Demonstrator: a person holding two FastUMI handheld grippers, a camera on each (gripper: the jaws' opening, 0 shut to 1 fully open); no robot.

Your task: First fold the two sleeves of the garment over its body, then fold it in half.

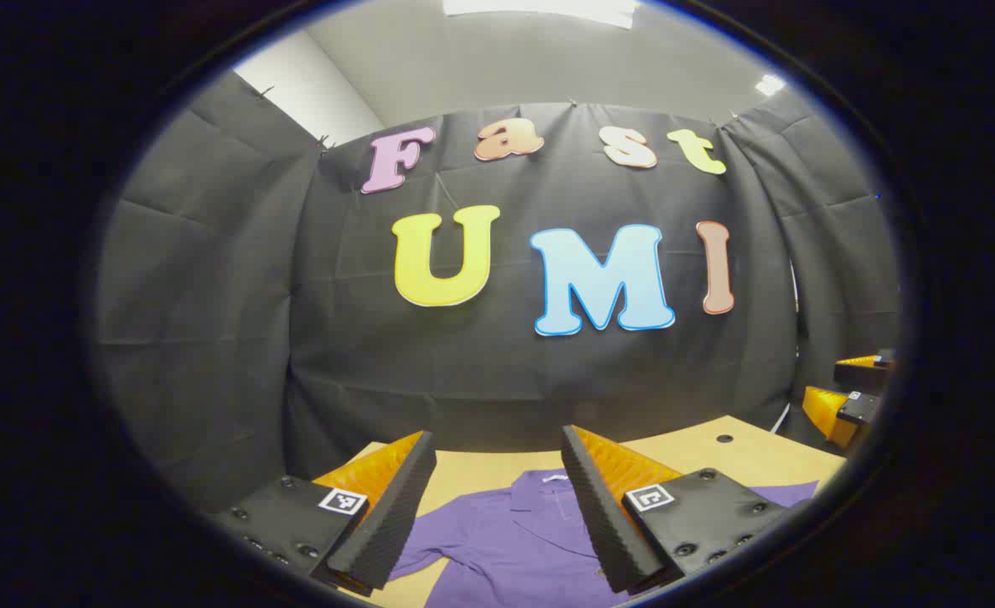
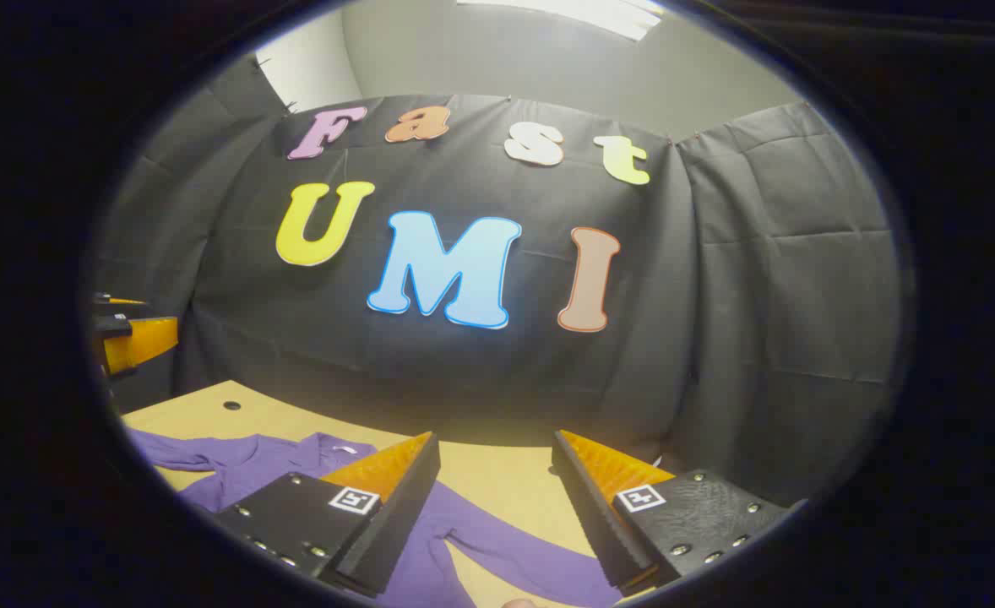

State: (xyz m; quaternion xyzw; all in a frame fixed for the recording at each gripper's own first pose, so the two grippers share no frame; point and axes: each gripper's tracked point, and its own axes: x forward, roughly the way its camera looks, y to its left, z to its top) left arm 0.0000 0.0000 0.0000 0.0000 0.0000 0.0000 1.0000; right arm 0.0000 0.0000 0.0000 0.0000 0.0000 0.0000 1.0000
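A purple collared shirt (image 1: 506, 540) lies spread flat on the wooden table (image 1: 742, 452), collar toward the far wall. My left gripper (image 1: 497, 443) hangs open above the shirt's collar and chest, nothing between its fingers. In the right gripper view the same purple shirt (image 2: 261, 460) lies at lower left, with one long sleeve (image 2: 506, 549) stretching out under my right gripper (image 2: 493, 443), which is open and empty above it. The right gripper (image 1: 852, 397) shows at the far right edge of the left gripper view, and the left gripper (image 2: 130, 333) at the left edge of the right gripper view.
The table (image 2: 497, 481) ends close to the black cloth wall behind it. A small dark hole (image 1: 724, 438) sits in the tabletop near the far edge, seen also as the hole (image 2: 231, 405) beyond the shirt. Bare wood lies past the collar.
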